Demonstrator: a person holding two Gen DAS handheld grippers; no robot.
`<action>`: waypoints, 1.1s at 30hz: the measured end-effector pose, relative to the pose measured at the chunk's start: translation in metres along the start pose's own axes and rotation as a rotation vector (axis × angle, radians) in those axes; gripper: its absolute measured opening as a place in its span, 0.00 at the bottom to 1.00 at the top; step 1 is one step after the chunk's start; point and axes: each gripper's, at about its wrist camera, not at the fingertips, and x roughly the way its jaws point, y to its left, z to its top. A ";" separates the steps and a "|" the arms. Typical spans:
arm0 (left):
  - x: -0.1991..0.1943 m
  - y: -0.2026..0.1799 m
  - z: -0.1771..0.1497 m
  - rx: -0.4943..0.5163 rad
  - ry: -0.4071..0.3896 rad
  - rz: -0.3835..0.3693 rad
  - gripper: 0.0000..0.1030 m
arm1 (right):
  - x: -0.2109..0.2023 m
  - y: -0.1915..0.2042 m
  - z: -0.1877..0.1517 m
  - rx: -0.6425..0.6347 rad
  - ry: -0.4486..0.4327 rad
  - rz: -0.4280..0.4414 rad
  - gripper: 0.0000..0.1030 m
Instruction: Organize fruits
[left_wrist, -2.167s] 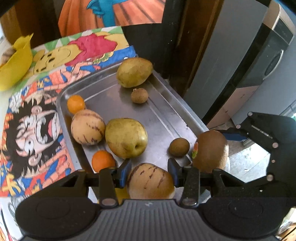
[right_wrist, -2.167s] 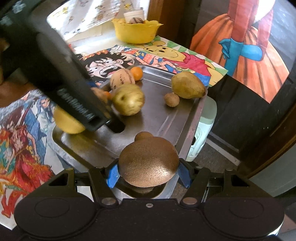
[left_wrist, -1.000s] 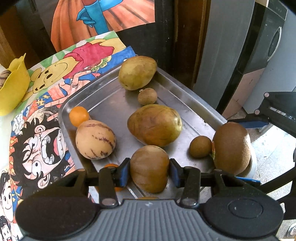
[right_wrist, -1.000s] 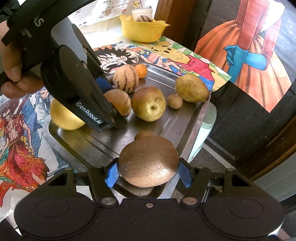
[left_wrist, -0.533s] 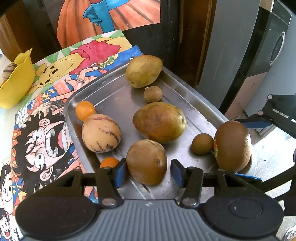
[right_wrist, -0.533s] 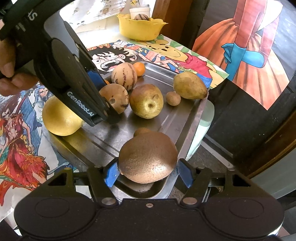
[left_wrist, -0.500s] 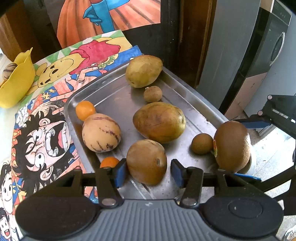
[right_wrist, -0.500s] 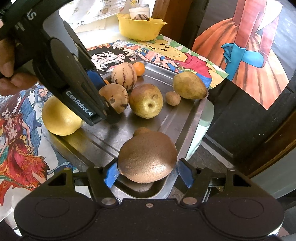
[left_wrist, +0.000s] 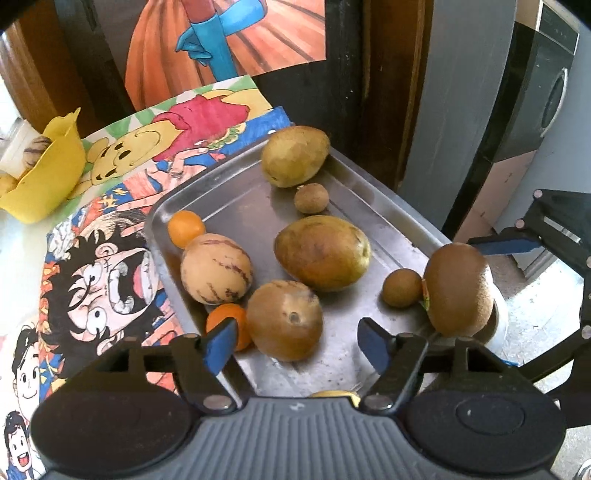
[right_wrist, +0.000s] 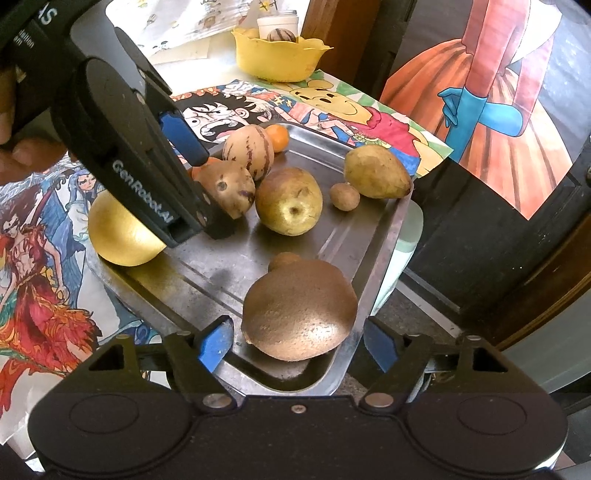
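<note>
Both wrist cameras sit close above the metal tray (left_wrist: 373, 206), angled steeply down along their jaws. Left view looks across it from the near-left, right view from the near-right corner. Both share the tray and yellow bowl (right_wrist: 280, 55).

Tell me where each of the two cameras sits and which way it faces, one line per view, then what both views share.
Left wrist: sits on the left gripper, looking steeply down along its opening, empty fingers at the steel tray; the right gripper's black frame shows at right.
Right wrist: sits on the right gripper, looking down across the tray's near corner; its opening fingers flank the big kiwi without pressing; the left gripper and a hand show at upper left.
Shared: tray, kiwi, striped melon, yellow bowl.
</note>
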 end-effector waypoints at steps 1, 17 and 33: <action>0.000 0.001 0.000 -0.006 0.002 0.001 0.74 | 0.000 0.000 0.000 0.001 -0.001 -0.002 0.78; -0.024 0.017 -0.011 -0.104 -0.043 0.031 0.93 | -0.014 0.004 0.003 0.058 -0.031 -0.010 0.90; -0.055 0.040 -0.042 -0.327 -0.095 0.102 0.99 | -0.034 -0.005 0.009 0.248 -0.065 -0.065 0.99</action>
